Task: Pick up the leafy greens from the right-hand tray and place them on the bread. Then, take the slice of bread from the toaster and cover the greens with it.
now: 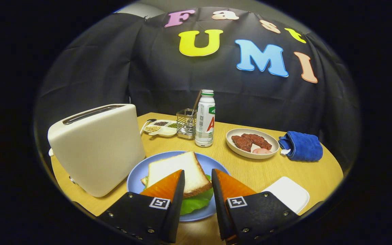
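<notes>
A slice of white bread (pixel 177 172) lies on top of leafy greens (pixel 196 201) on a blue plate (pixel 135 180), just ahead of my fingers. A second slice shows under the greens at the plate's left side. My gripper (pixel 197 177) is open, its fingertips on either side of the top slice's near corner, holding nothing. The cream toaster (pixel 97 148) stands left of the plate with its slots seen from the side. A white tray (pixel 286 194), bare on top, sits to the right of my fingers.
Behind the plate stand a white bottle (pixel 205 119), a wire cutlery holder (pixel 186 123) and a small divided dish of grains (pixel 160 128). A beige dish with meat pieces (pixel 252 143) and a folded blue cloth (pixel 301 146) lie at the back right on the wooden table (pixel 277 170).
</notes>
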Action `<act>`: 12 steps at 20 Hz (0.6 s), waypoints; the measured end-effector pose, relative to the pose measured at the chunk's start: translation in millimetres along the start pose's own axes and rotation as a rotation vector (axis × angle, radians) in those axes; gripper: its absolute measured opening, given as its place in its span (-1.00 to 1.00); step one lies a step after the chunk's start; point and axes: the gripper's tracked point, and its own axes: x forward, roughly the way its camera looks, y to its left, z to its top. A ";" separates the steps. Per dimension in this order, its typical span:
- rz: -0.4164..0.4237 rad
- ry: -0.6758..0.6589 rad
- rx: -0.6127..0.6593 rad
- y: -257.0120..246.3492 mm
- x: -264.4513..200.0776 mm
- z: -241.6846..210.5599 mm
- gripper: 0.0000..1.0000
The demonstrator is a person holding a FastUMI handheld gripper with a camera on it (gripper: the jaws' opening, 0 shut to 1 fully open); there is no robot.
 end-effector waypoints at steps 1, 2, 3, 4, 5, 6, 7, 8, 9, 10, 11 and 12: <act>-0.001 -0.001 0.002 -1.1 0.6 -0.2 -0.06; 0.004 -0.001 0.009 -0.9 0.0 -0.2 -0.07; 0.003 -0.002 0.014 -2.7 -0.6 -0.7 -0.07; 0.002 -0.005 0.014 -4.2 -1.5 0.6 -0.07; -0.001 -0.010 0.013 -6.1 -1.8 0.6 -0.07; -0.002 -0.012 0.013 -7.8 -3.2 1.2 -0.07; -0.001 -0.017 0.016 -10.3 -4.0 1.5 -0.07; -0.002 -0.027 0.025 -13.0 -5.5 3.0 -0.07; -0.003 -0.040 0.034 -17.1 -6.7 5.0 -0.07; -0.005 -0.052 0.040 -21.9 -10.2 7.4 -0.07; -0.005 -0.067 0.046 -26.8 -13.3 9.8 -0.07; -0.014 -0.088 0.052 -34.4 -17.9 14.3 -0.07</act>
